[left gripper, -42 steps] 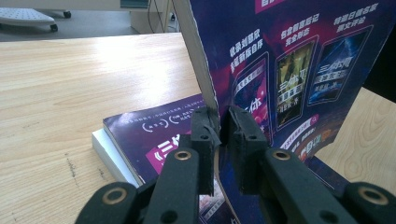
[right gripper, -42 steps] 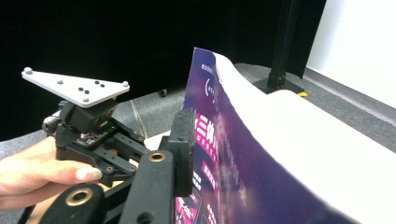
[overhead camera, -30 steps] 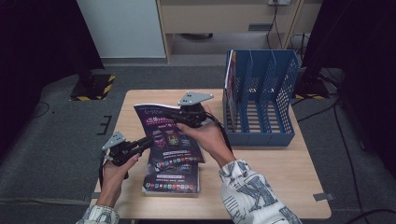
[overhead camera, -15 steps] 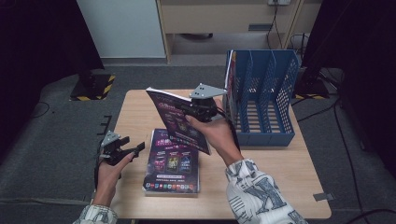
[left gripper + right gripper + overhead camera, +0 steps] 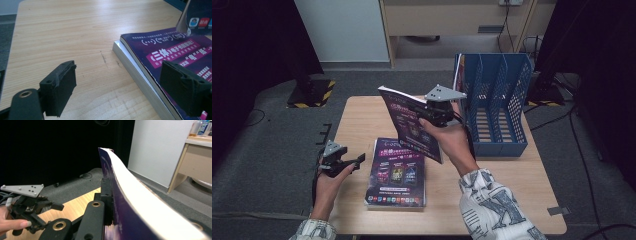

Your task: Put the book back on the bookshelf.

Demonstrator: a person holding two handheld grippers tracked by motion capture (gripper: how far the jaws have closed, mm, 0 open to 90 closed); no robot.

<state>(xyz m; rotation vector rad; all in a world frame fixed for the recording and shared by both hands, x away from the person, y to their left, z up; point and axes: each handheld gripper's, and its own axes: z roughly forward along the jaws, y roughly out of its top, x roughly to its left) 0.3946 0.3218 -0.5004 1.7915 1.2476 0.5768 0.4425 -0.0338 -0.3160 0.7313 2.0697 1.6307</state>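
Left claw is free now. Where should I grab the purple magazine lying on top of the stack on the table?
Take the flat purple magazine by its near left edge, coming in low from the bare light wooden table on its left. That edge overhangs the white book beneath, which leaves room for one pad under it. The open left claw already faces that edge.

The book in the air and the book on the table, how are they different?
The lifted book is gripped by the right tongs and tilted above the table; the book on the table lies flat, untouched. The lifted book bends along its page edge in the right gripper view; the one on the table stays straight, resting on a stack. Both have purple covers.
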